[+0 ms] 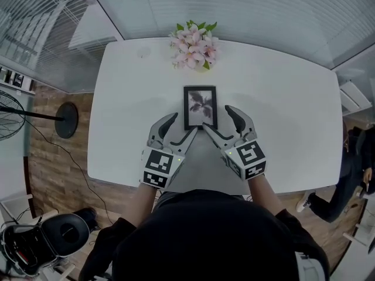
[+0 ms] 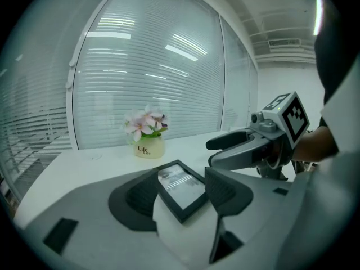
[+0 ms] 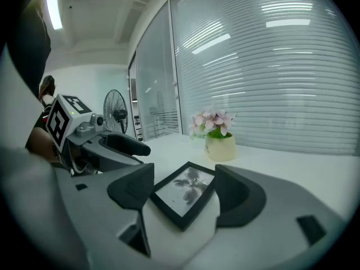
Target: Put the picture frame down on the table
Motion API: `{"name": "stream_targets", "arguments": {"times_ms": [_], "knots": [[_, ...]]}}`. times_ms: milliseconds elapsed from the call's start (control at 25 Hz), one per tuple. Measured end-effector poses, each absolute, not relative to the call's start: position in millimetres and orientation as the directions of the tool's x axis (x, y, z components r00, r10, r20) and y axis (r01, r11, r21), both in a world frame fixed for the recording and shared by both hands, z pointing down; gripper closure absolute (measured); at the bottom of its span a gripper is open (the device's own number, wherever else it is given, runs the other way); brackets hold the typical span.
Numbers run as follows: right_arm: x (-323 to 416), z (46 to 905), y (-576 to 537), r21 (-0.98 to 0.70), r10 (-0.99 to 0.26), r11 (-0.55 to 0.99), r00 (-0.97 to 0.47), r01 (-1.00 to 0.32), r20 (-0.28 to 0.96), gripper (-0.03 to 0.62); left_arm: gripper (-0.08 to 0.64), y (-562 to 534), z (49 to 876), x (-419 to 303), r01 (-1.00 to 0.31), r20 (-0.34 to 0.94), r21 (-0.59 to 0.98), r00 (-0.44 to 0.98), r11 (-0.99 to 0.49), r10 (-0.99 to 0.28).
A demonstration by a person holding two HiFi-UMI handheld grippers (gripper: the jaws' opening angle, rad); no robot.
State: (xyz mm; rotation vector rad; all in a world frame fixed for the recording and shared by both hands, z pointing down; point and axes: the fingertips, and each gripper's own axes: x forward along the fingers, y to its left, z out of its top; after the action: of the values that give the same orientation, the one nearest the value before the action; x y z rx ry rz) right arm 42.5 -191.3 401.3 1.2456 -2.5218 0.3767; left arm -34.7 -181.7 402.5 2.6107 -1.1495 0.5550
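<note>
A black picture frame (image 1: 200, 107) with a dark plant print lies flat near the middle of the white table (image 1: 281, 98). My left gripper (image 1: 182, 125) is open at its near left corner, and my right gripper (image 1: 217, 118) is open at its near right corner. In the left gripper view the picture frame (image 2: 181, 185) shows between the wide-apart jaws, with the right gripper (image 2: 264, 139) beyond it. The right gripper view has the picture frame (image 3: 184, 190) lying between its spread jaws and the left gripper (image 3: 98, 142) at the left. Neither gripper clamps the frame.
A cream pot of pink flowers (image 1: 194, 45) stands at the table's far edge, behind the frame. A standing fan (image 1: 12, 113) is on the floor to the left. A person (image 1: 351, 168) is at the right, past the table's end. Window blinds run behind the table.
</note>
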Motion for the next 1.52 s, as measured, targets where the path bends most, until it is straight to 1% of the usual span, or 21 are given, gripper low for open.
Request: {"name": "stream_targets", "arguments": {"times_ms": [160,360,680,840,1200,1360,1520], "knots": [[39.3,383.7,-191.2,-0.090,-0.734,0.601,-0.593,-0.794,0.332,0.273,0.321,-185.4,378.8,-36.0,-0.756,0.367,0.064,0.625,-0.652,-0.689],[47.3,365.5,-195.0,-0.082,-0.761,0.586,-0.583,-0.806,0.284,0.294,0.344,-188.4,358.2,-34.8,-0.754,0.313,0.064,0.637,-0.654,-0.704],[42.0,336.9,-191.4,-0.076,-0.772,0.599,-0.600,-0.797,0.207,0.325,0.394,-181.5,345.9,-30.6,-0.743,0.275,0.066,0.655,-0.666,-0.704],[39.0,321.9,-188.7,-0.053,-0.775,0.606,-0.604,-0.793,0.186,0.339,0.401,-179.4,337.7,-29.7,-0.742,0.255,0.052,0.656,-0.668,-0.710],[36.4,299.1,-181.8,-0.051,-0.777,0.615,-0.615,-0.787,0.135,0.401,0.431,-175.3,319.7,-30.2,-0.743,0.207,0.038,0.660,-0.669,-0.722],[39.3,291.6,-180.2,-0.023,-0.789,0.606,-0.605,-0.795,0.106,0.446,0.459,-171.3,314.9,-29.6,-0.740,0.194,0.044,0.665,-0.671,-0.721],[33.6,284.6,-175.6,-0.054,-0.779,0.618,-0.620,-0.784,0.092,0.476,0.477,-170.6,311.8,-29.3,-0.740,0.183,0.043,0.666,-0.671,-0.723]]}}
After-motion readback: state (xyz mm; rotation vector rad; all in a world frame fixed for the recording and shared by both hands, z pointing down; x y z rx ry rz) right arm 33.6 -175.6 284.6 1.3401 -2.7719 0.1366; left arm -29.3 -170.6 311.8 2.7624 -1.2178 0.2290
